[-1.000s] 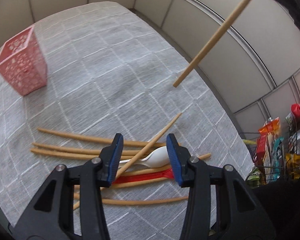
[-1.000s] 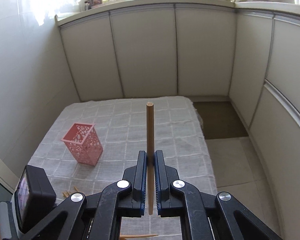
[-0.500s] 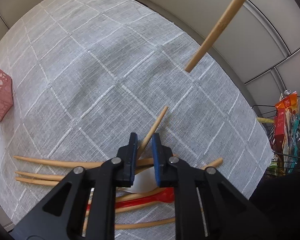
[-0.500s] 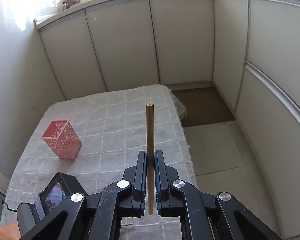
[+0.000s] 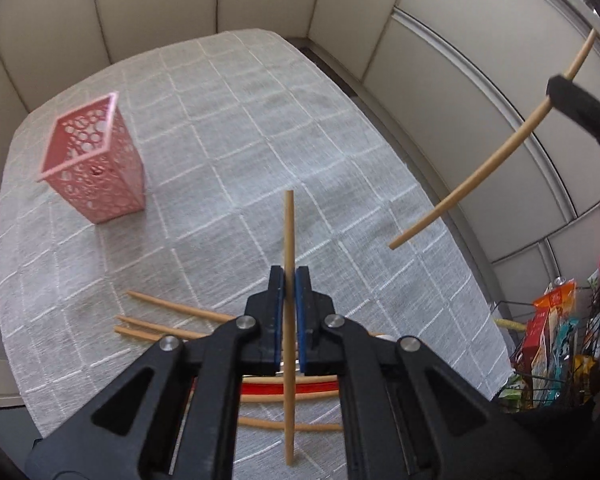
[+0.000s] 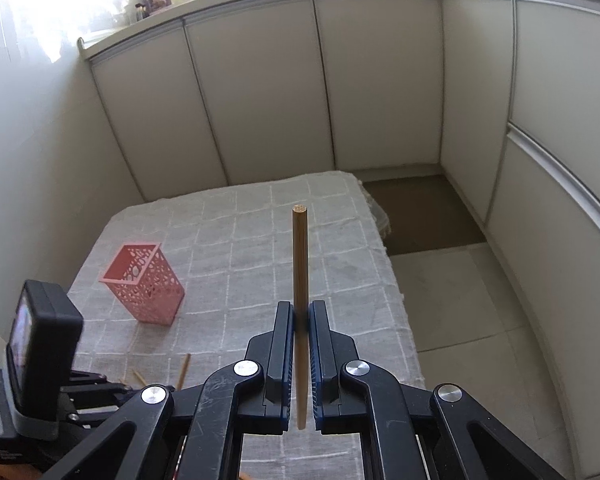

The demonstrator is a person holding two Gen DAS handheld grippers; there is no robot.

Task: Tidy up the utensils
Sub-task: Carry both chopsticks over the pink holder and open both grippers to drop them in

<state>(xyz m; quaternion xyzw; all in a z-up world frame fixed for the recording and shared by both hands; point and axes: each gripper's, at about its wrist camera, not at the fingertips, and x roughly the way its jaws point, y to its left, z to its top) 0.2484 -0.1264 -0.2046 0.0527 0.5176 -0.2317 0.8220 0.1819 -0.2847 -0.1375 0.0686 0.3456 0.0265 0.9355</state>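
Observation:
My left gripper [image 5: 289, 280] is shut on a wooden chopstick [image 5: 288, 232], held clear of the cloth and pointing along the fingers. Below it lie several more chopsticks [image 5: 168, 308] and a red utensil [image 5: 268, 389], mostly hidden by the jaws. A pink perforated holder [image 5: 94, 160] stands upright at the left of the table. My right gripper [image 6: 301, 314] is shut on another chopstick [image 6: 300, 256], held upright in the air; that same chopstick [image 5: 472, 182] shows at the right of the left wrist view. The holder [image 6: 142, 282] stands left of it.
The table wears a grey checked cloth [image 5: 260, 128] and is ringed by white cabinet doors [image 6: 260, 92]. A wire rack of packets [image 5: 552, 336] stands off the table's right edge. The left gripper's camera body [image 6: 40, 340] sits at lower left in the right wrist view.
The left jaws closed on one chopstick from the pile and lifted it off the cloth, with the view swinging back toward the holder. The right gripper kept its chopstick, roughly in place.

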